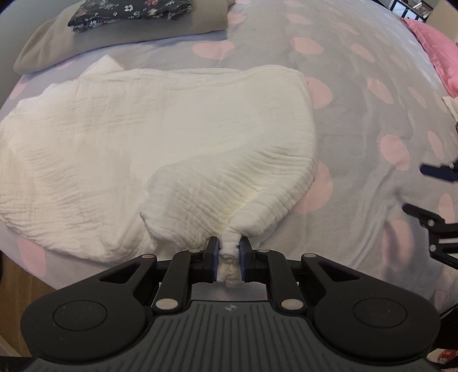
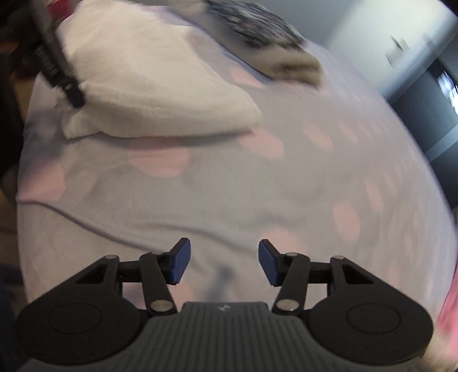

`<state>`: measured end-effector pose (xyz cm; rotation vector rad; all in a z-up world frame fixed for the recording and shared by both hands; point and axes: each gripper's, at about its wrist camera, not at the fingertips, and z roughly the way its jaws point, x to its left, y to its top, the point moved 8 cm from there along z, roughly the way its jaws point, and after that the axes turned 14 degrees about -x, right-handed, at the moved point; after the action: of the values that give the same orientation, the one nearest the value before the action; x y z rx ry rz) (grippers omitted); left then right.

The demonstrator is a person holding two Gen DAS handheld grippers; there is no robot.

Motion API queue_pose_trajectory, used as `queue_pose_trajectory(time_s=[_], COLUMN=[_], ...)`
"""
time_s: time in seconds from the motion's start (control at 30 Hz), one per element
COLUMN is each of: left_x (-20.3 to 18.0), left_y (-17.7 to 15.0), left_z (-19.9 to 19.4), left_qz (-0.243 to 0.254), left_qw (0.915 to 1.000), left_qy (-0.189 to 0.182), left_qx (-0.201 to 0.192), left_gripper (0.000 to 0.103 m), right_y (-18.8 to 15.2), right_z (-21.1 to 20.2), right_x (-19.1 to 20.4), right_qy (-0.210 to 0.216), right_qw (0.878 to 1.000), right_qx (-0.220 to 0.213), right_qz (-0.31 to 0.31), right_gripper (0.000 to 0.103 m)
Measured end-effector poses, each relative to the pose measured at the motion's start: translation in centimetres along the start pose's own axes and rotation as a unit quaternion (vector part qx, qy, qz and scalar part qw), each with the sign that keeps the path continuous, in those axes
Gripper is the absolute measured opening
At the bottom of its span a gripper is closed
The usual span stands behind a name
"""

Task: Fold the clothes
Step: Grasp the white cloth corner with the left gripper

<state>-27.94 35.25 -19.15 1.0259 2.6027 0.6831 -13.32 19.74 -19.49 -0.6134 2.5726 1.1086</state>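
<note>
- White crinkled garment [image 1: 160, 137] lies spread on the dotted bedspread [image 1: 357, 114], its corner at six o'clock pinched in the left gripper [image 1: 229, 251]; that fold looks barely begun.
- Folded floral garment [image 1: 128, 11] at eleven o'clock (apparently finished).
- Right gripper [image 2: 224, 261] stands apart, empty.
- No legible writing.

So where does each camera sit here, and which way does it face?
Left wrist: on the left gripper, looking steeply down at the white cloth pinched between its pads; the right gripper shows at the frame's edge.
Right wrist: on the right gripper, open over the spotted bedcover; blurred.
Shared: cloth, bedcover, floral garment.
</note>
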Motion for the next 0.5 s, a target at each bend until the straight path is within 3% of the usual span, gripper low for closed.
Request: queue_pose_trajectory(time_s=[0.07, 0.17, 0.33, 0.5], left_x=[0.2, 0.3, 0.6, 1.1], left_y=[-0.1, -0.2, -0.5, -0.4], left_z=[0.2, 0.5, 1.4, 2.0], left_qz=[-0.008, -0.011, -0.019, -0.032], left_qw=[0.9999, 0.9996, 0.9990, 0.9982], left_qy=[-0.011, -0.024, -0.037, -0.045], left_qx=[0.001, 0.003, 0.015, 0.024], left_gripper=[0.012, 0.012, 0.012, 0.012], right_y=[1.3, 3.1, 4.8, 5.3], right_z=[1.3, 3.3, 6.8, 9.0], right_x=[0.2, 0.6, 0.4, 0.4], right_qy=[0.012, 0.028, 0.053, 0.085], right_qw=[0.996, 0.976, 0.921, 0.868], right_qx=[-0.020, -0.047, -0.068, -0.077], right_qz=[-0.088, -0.213, -0.379, -0.483], right_gripper=[0.056, 0.058, 0.059, 0.059])
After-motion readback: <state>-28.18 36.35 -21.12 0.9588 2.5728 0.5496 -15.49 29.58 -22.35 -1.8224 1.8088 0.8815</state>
